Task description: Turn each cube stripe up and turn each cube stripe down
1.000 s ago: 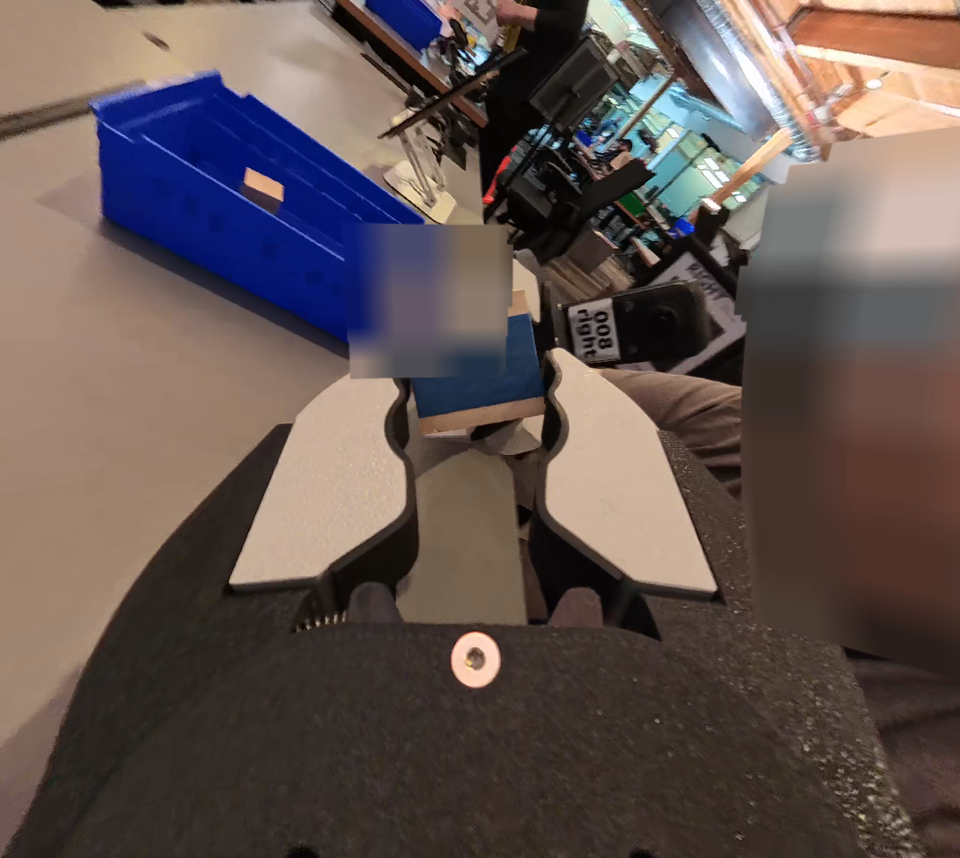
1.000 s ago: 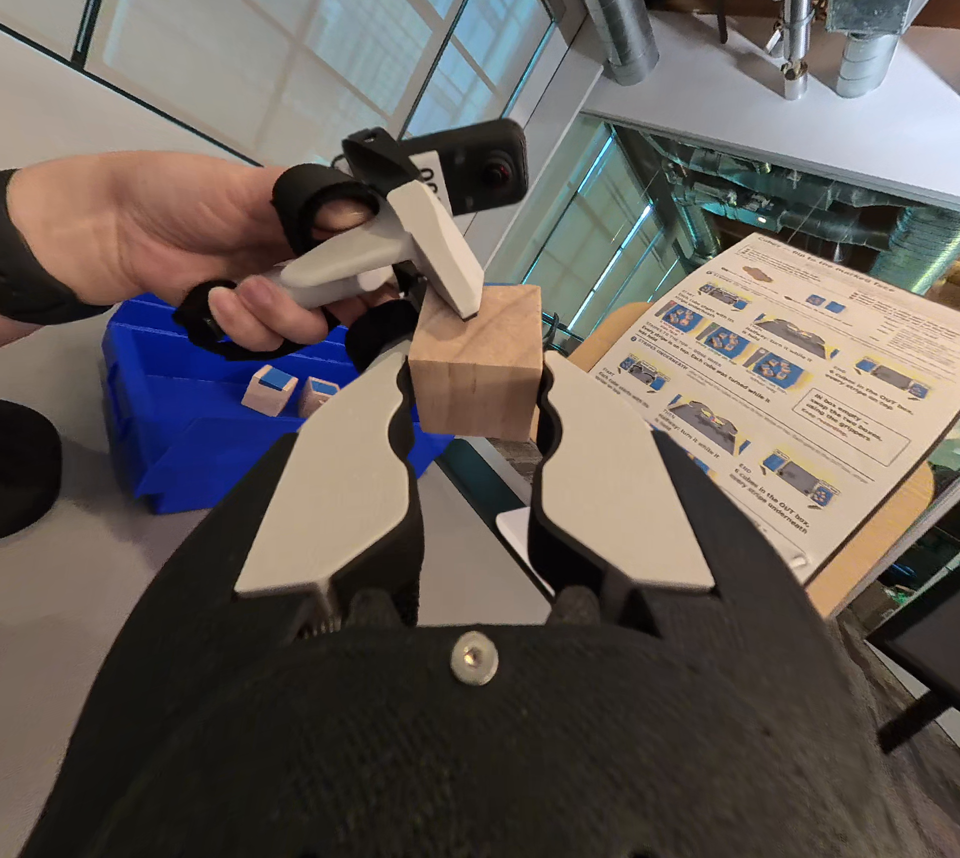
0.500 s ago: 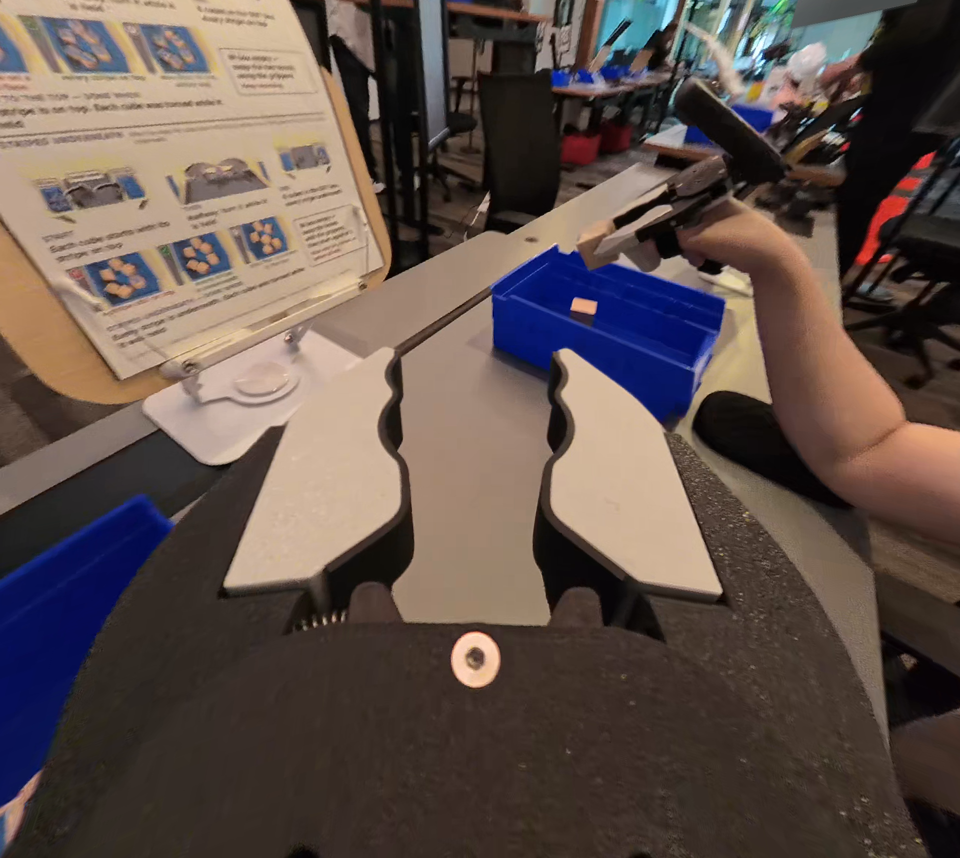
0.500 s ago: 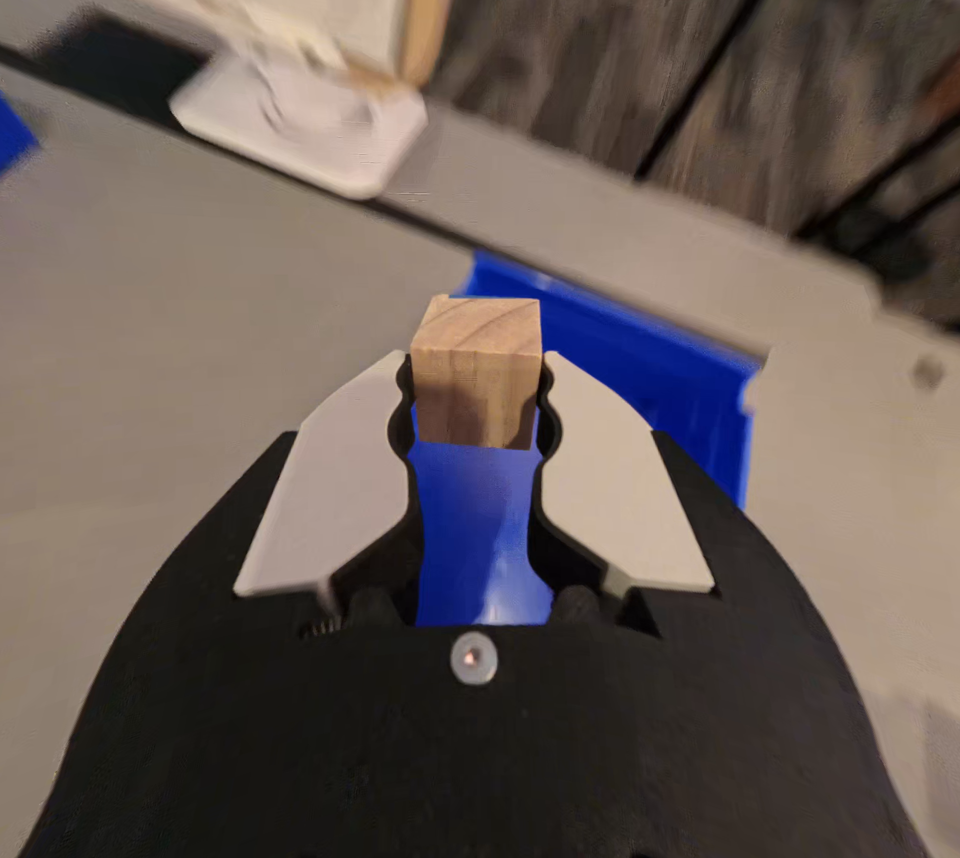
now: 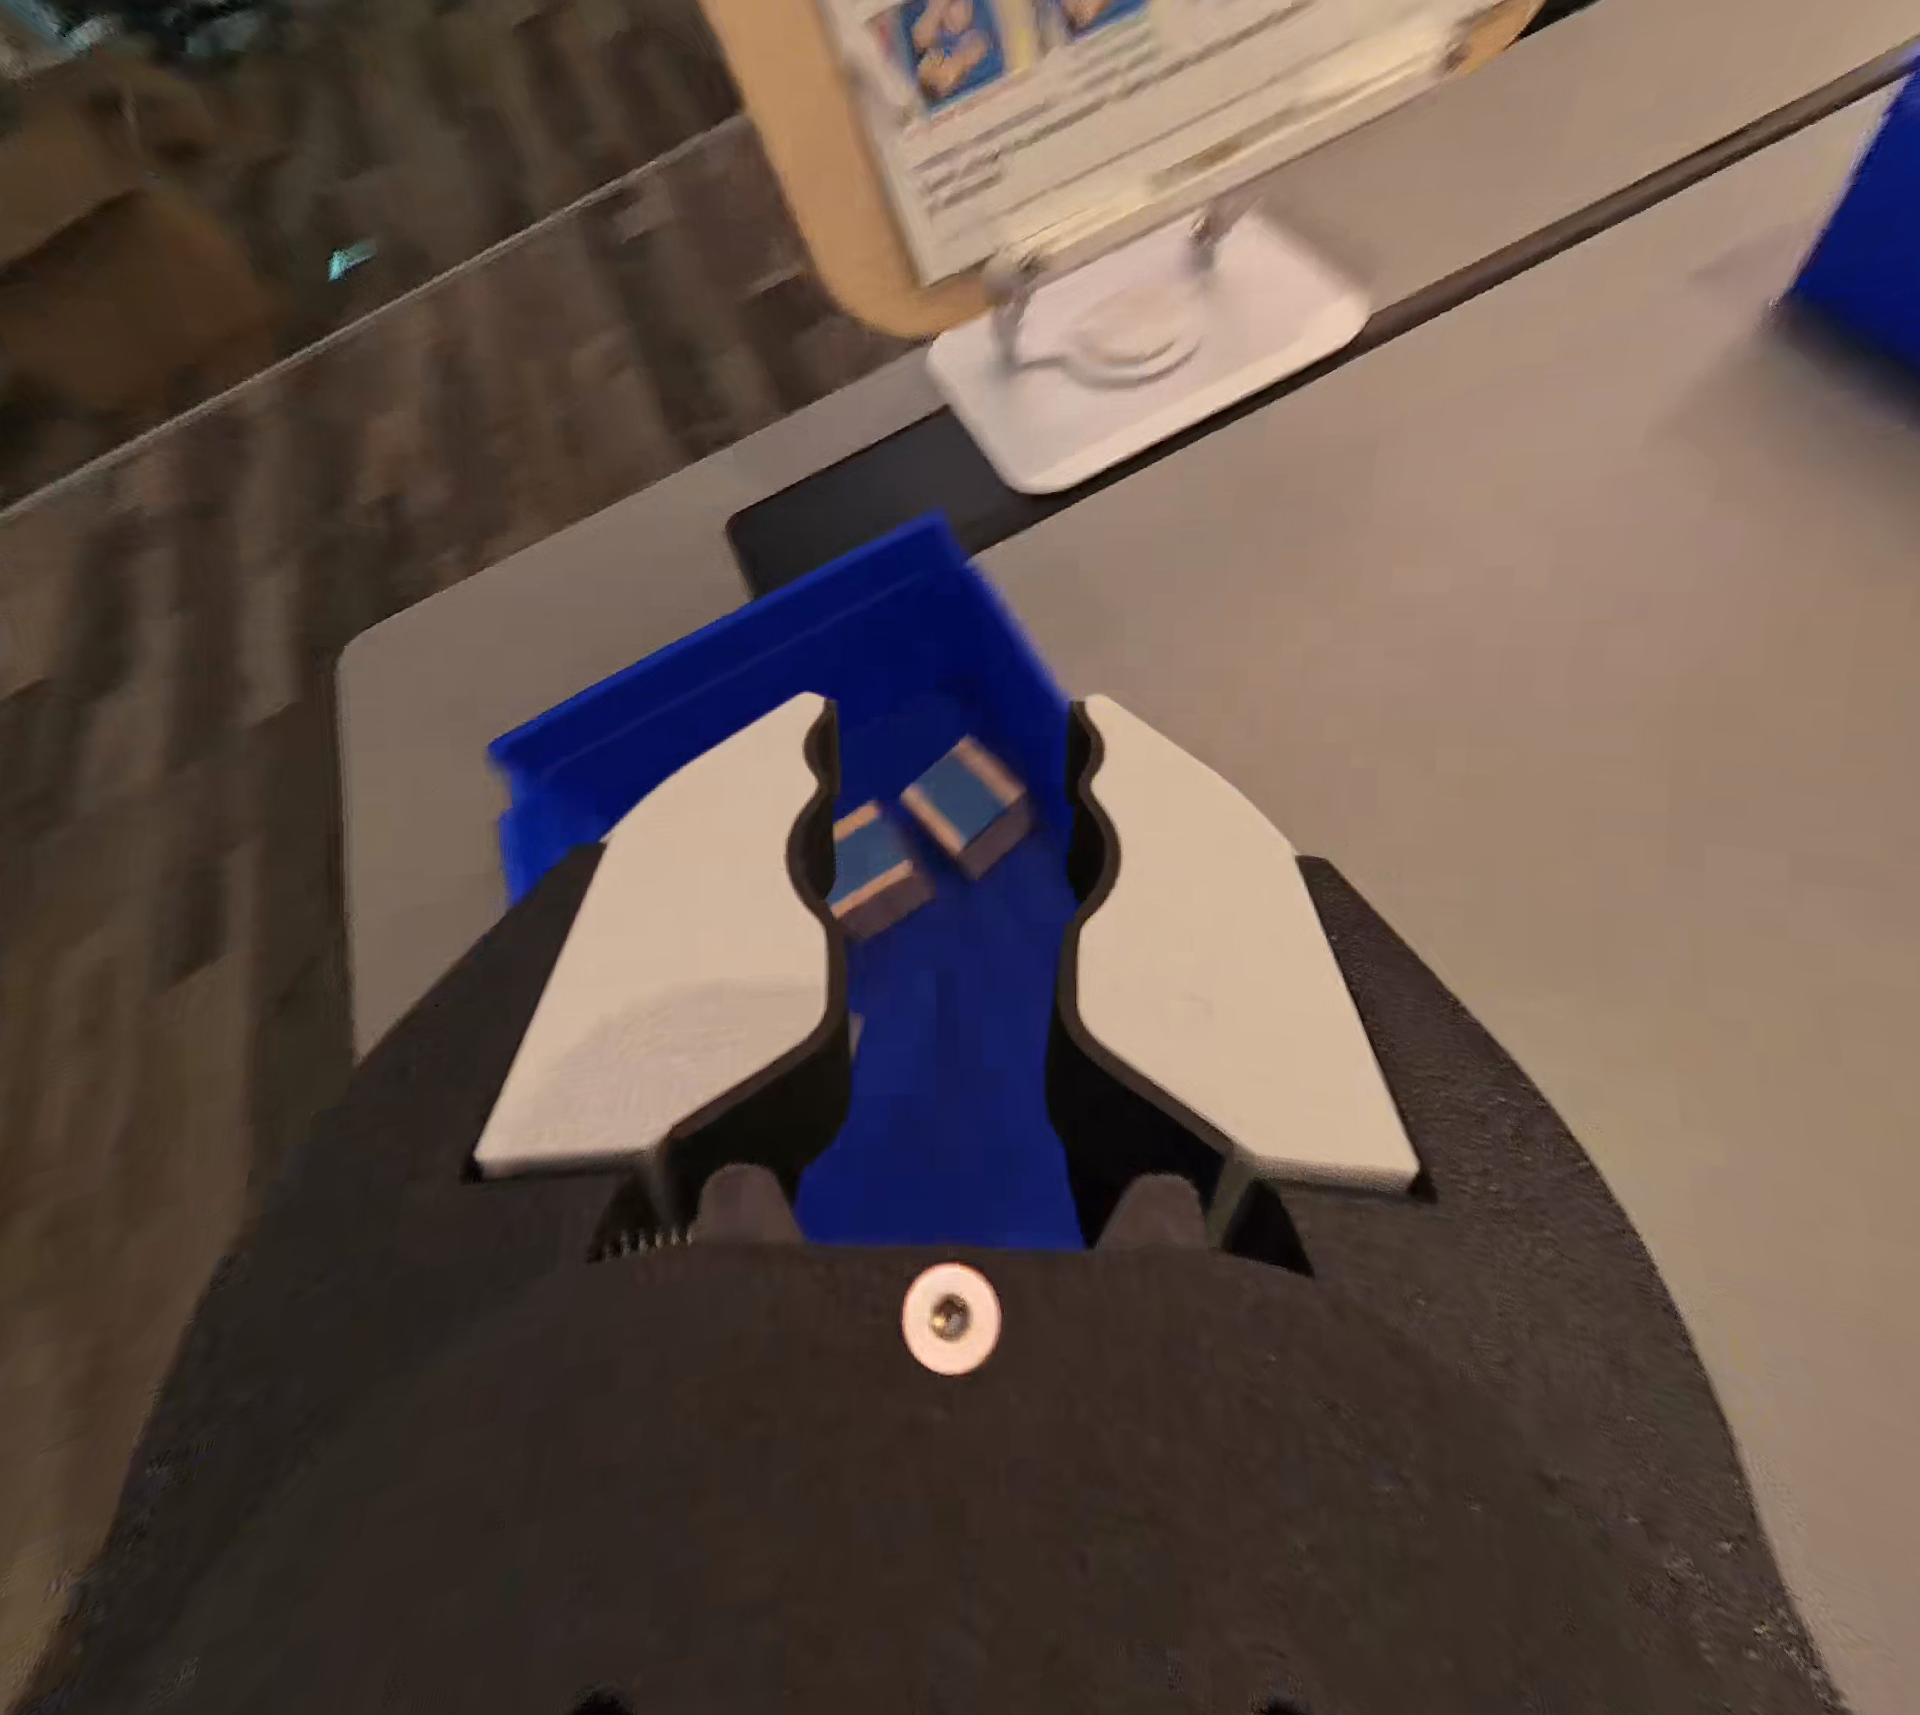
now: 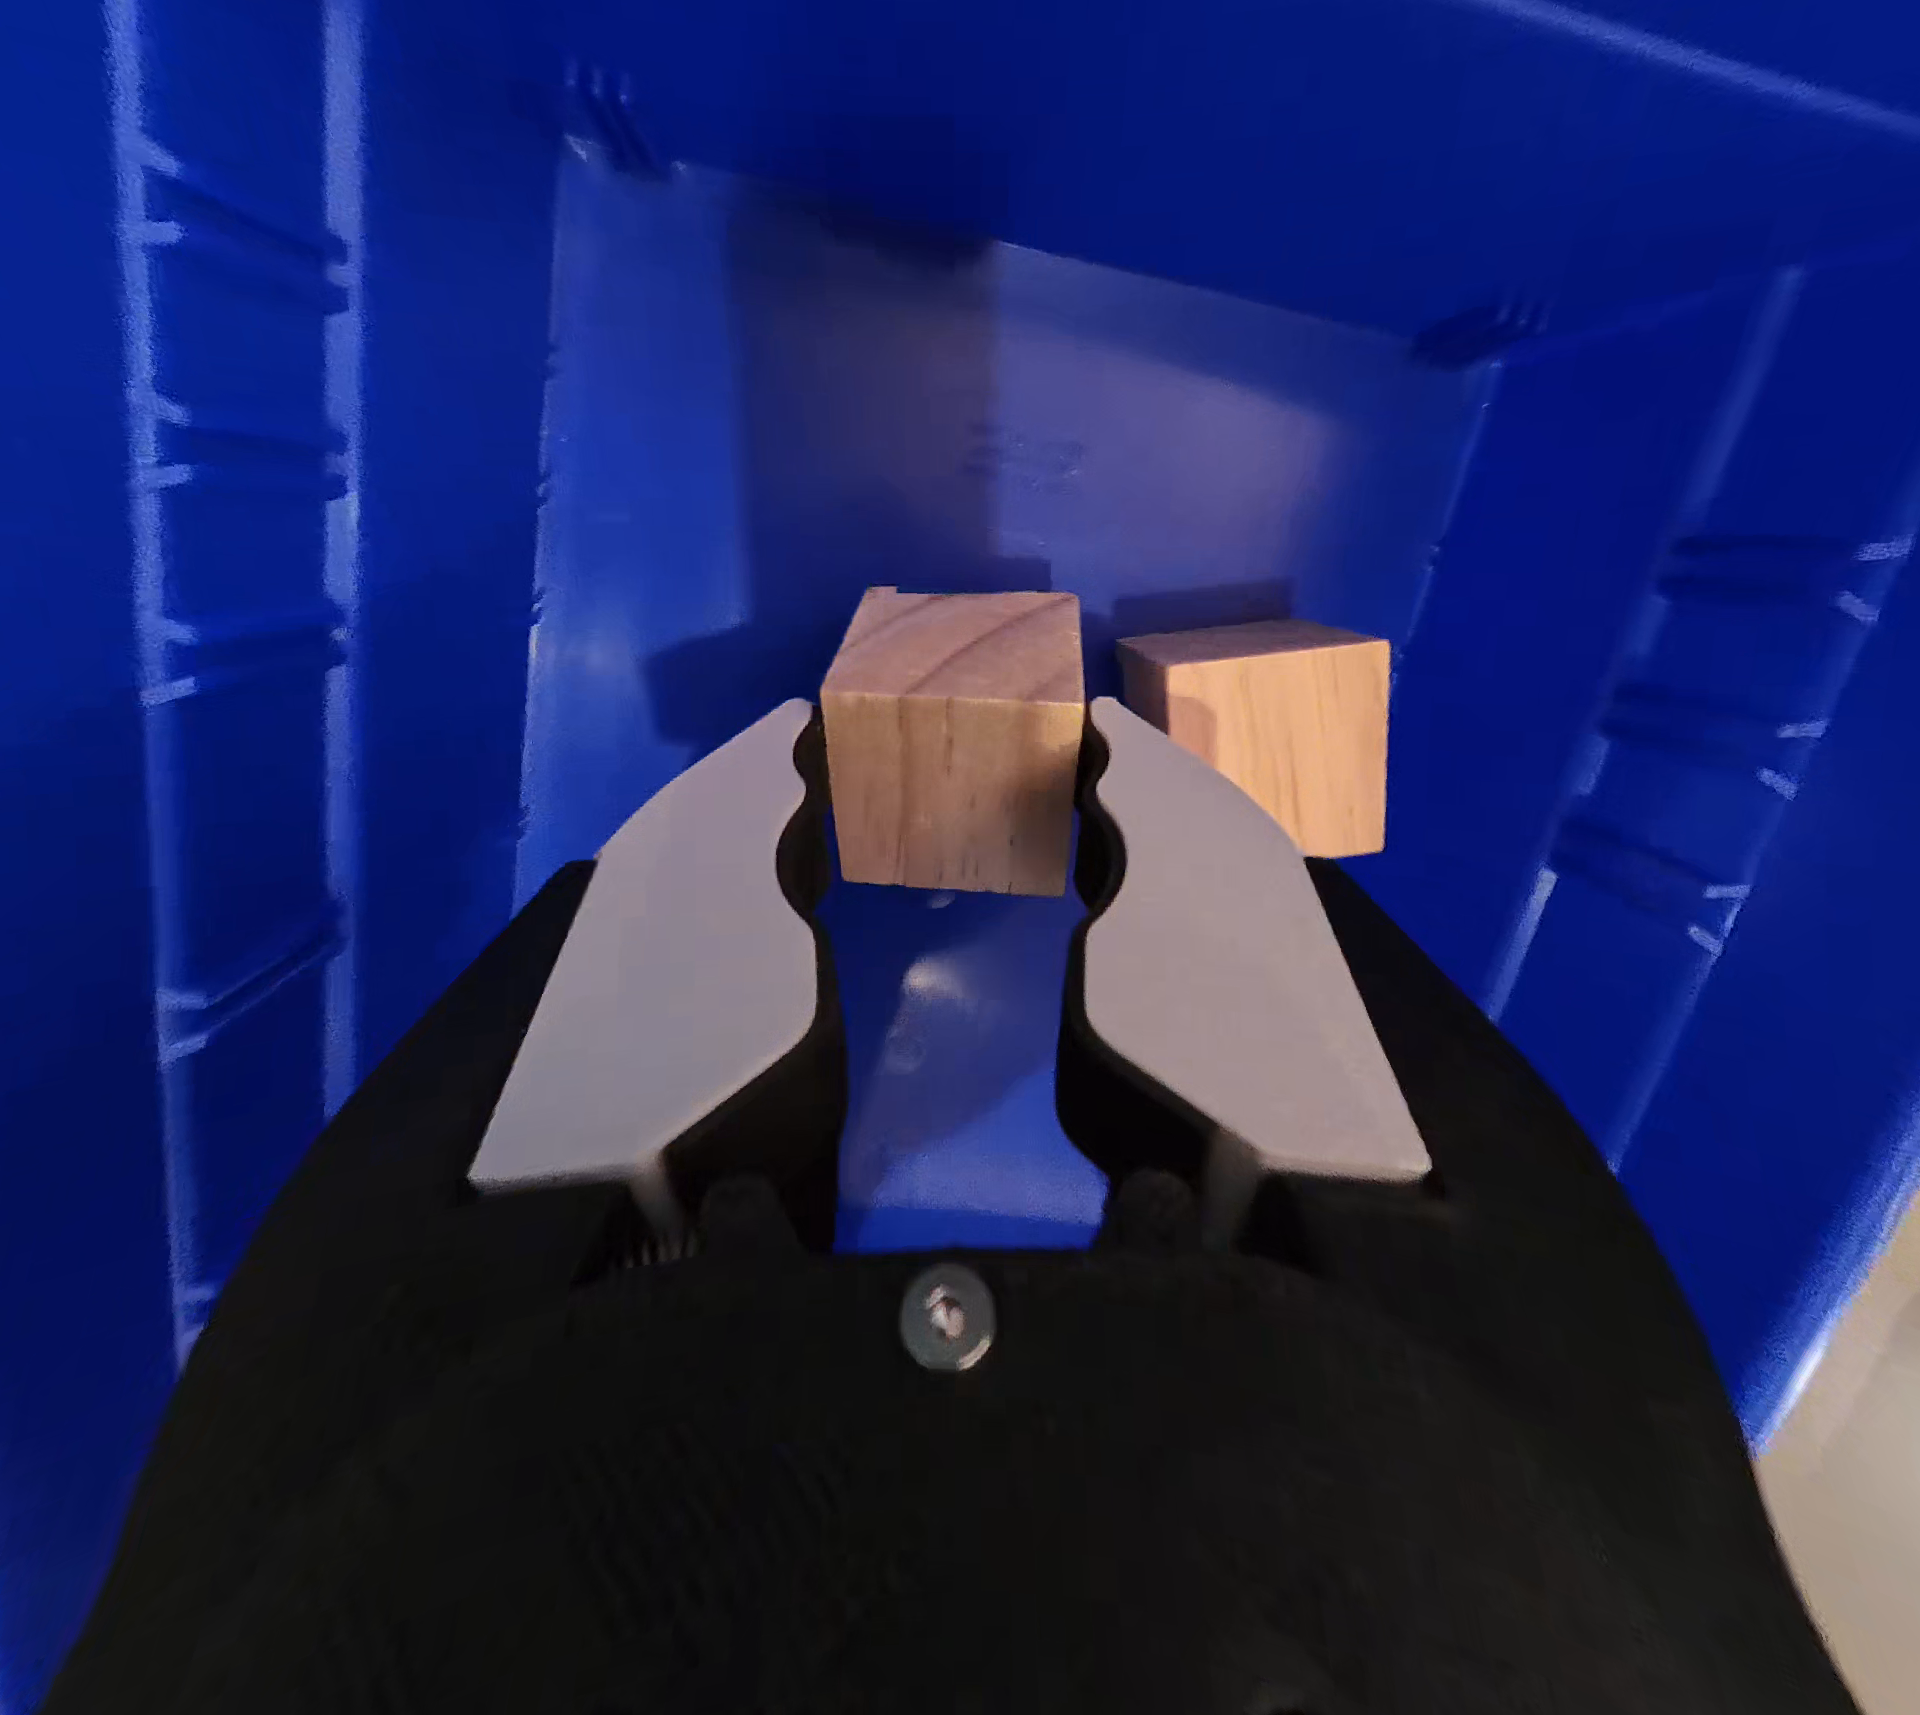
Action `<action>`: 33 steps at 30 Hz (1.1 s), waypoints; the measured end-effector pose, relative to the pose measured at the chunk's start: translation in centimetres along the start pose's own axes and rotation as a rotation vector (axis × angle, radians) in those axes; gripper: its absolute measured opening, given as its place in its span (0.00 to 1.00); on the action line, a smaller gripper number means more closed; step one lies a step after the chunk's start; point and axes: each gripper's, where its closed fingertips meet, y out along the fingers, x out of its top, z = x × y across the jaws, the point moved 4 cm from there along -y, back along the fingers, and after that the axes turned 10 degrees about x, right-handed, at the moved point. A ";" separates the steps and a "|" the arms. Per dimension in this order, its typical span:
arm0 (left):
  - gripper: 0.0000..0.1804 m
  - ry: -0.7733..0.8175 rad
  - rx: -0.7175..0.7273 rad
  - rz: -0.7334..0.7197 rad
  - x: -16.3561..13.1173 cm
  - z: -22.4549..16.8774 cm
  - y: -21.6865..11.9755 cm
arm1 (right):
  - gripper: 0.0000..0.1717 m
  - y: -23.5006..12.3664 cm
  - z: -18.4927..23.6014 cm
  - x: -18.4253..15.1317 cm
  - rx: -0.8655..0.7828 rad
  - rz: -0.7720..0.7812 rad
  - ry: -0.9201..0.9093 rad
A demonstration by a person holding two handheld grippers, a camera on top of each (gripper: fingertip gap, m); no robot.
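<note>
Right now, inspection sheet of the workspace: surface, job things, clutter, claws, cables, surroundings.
Surface: grey table, blurred in the left wrist view.
Job things: two cubes with blue tops in a blue bin; a plain wooden cube between the right claw's fingers, low inside a second bin; another plain cube beside it on that bin's floor.
Clutter: instruction board on a white stand.
Claws: left claw open, holding nothing, above the first bin; right claw closed on the wooden cube.
Cables: nothing seen.
Surroundings: dark patterned floor, blurred.
</note>
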 end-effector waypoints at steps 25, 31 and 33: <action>0.32 0.348 0.035 0.696 -15.1 4.1 8.7 | 0.35 -7.5 3.7 3.6 0.011 -0.387 -0.180; 0.34 0.356 0.015 0.740 -15.9 4.6 9.9 | 0.35 -7.3 4.0 3.7 0.023 -0.389 -0.200; 0.34 0.349 -0.003 0.756 -16.4 4.6 10.4 | 0.35 -7.4 4.0 3.7 0.024 -0.394 -0.201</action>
